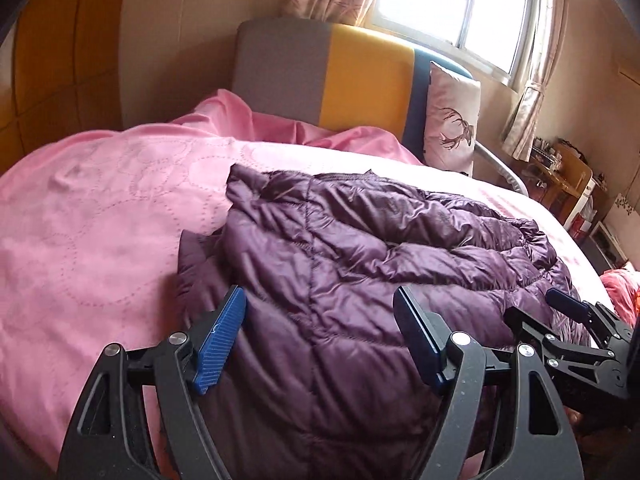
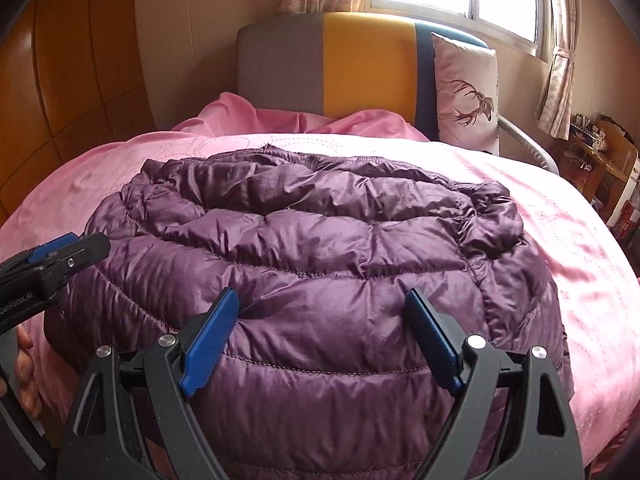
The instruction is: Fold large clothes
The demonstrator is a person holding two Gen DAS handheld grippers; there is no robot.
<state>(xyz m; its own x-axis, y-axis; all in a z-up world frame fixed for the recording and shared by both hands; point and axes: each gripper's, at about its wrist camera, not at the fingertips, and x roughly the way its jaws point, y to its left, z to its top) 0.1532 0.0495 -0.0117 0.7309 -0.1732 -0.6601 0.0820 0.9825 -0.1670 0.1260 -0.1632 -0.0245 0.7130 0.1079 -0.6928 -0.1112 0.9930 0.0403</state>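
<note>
A purple quilted down jacket (image 1: 360, 264) (image 2: 312, 248) lies folded over itself on the pink bedspread (image 1: 92, 216) (image 2: 580, 264). My left gripper (image 1: 320, 320) hovers above the jacket's near left part with its blue pads wide apart and nothing between them. My right gripper (image 2: 320, 320) stands open the same way above the jacket's near edge, clear of the fabric. The right gripper (image 1: 568, 312) also shows at the right edge of the left wrist view. The left gripper (image 2: 60, 252) shows at the left edge of the right wrist view, with a hand (image 2: 24, 376) below it.
A grey, yellow and blue headboard (image 1: 340, 72) (image 2: 340, 64) stands at the far end, with a deer-print pillow (image 1: 452, 120) (image 2: 468, 92) leaning on it. A wooden wardrobe (image 2: 68, 100) lines the left. A cluttered desk (image 1: 560, 168) stands at the right under the window.
</note>
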